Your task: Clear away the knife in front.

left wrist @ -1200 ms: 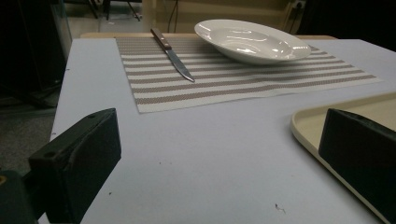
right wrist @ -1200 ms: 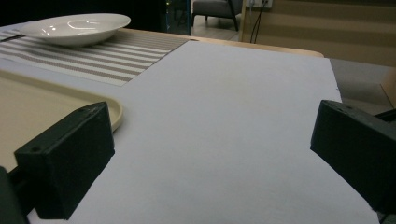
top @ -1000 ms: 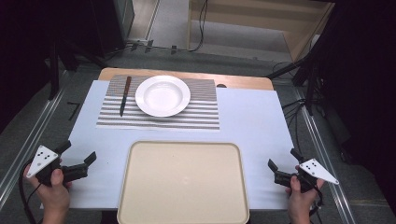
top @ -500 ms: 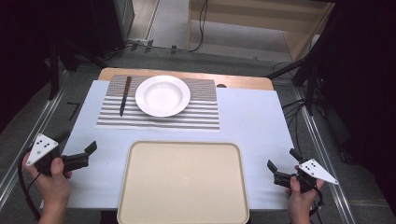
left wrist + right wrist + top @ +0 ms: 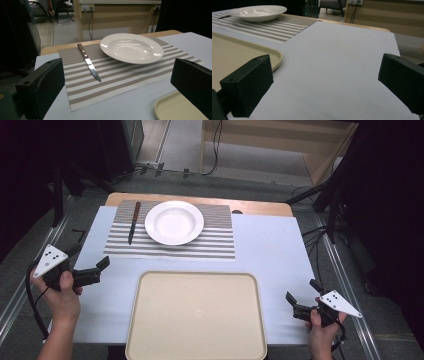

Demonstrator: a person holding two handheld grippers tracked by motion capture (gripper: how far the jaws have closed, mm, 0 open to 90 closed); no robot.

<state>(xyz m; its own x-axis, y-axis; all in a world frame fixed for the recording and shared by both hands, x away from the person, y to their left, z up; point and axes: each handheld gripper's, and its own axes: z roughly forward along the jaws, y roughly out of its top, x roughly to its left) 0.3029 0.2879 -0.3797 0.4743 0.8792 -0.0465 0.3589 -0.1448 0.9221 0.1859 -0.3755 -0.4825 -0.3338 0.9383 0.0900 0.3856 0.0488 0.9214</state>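
Likely rigid and breakable, plate (image 5: pixel 174 222) suits a rim grip; thin knife (image 5: pixel 133 222) lies flat, best taken by its handle. Left claw (image 5: pixel 100 268) and right claw (image 5: pixel 296 303) both open, empty.

white plate (image 5: pixel 174 222), striped placemat (image 5: pixel 170 240), cream tray (image 5: pixel 196 315)

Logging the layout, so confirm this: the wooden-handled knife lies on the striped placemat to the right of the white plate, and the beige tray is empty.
One thing is wrong: the wooden-handled knife lies on the striped placemat to the left of the white plate, not the right, as the high view shows. The beige tray is indeed empty.
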